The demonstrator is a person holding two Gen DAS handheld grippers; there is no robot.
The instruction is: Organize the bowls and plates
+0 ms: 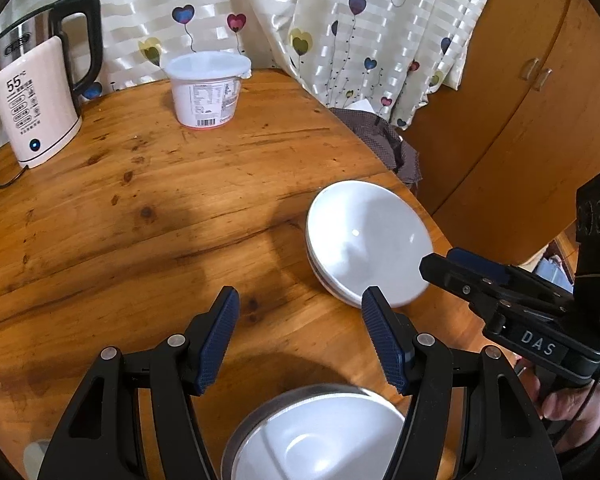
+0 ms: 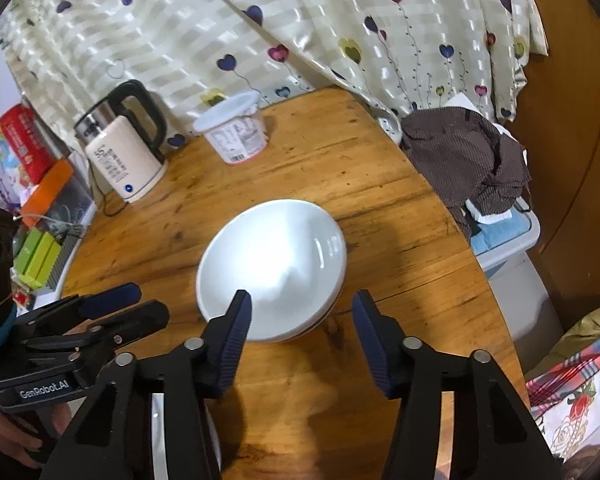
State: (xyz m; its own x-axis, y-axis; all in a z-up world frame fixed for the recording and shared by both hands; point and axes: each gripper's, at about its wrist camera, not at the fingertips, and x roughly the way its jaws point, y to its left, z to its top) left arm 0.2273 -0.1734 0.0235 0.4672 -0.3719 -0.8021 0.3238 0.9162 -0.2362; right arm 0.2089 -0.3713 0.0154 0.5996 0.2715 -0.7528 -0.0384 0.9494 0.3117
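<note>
A stack of white bowls (image 1: 366,242) sits on the wooden table (image 1: 140,216) near its right edge; it also shows in the right wrist view (image 2: 274,268). A white plate in a steel dish (image 1: 316,436) lies at the near edge, under my left gripper (image 1: 300,320), which is open and empty above the table. My right gripper (image 2: 300,320) is open and empty, just short of the bowl stack's near rim. It appears from the side in the left wrist view (image 1: 460,268). The left gripper appears at the left of the right wrist view (image 2: 140,304).
An electric kettle (image 1: 36,92) and a white lidded tub (image 1: 206,88) stand at the back of the table by the heart-patterned curtain. A brown cloth (image 2: 464,160) lies over a bin beyond the table's right edge. Boxes (image 2: 40,184) stand at the left.
</note>
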